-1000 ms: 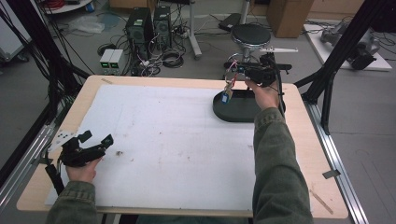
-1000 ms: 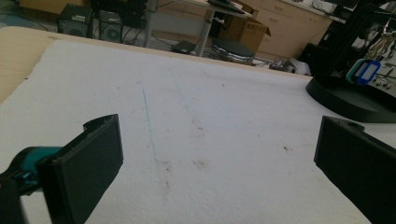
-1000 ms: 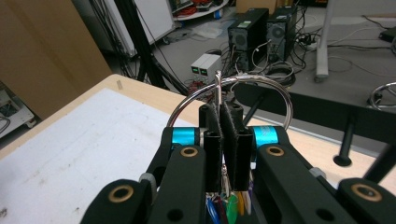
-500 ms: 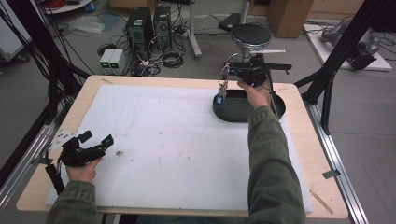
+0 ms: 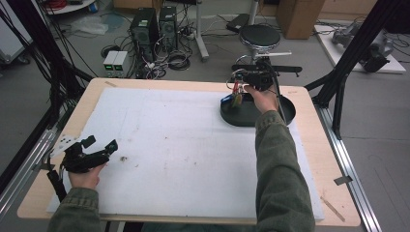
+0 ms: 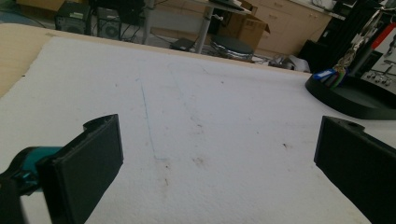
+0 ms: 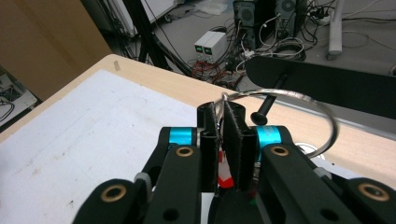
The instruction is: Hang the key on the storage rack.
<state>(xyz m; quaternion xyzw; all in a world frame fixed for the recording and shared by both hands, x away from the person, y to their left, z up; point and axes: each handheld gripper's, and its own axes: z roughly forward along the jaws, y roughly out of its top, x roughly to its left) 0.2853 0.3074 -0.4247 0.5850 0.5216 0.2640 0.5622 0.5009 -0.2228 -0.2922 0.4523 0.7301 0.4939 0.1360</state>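
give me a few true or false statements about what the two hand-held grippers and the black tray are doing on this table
1. The left hand-held gripper has its jaws wide open with nothing between them. True.
2. The right hand-held gripper is open and empty. False: its jaws are shut on a metal ring.
3. The black tray sits at the far right part of the table. True.
4. The left hand-held gripper is held over the black tray. False: it is near the table's front left corner, far from the tray; the right one is over the tray.
5. A white sheet covers most of the table. True.
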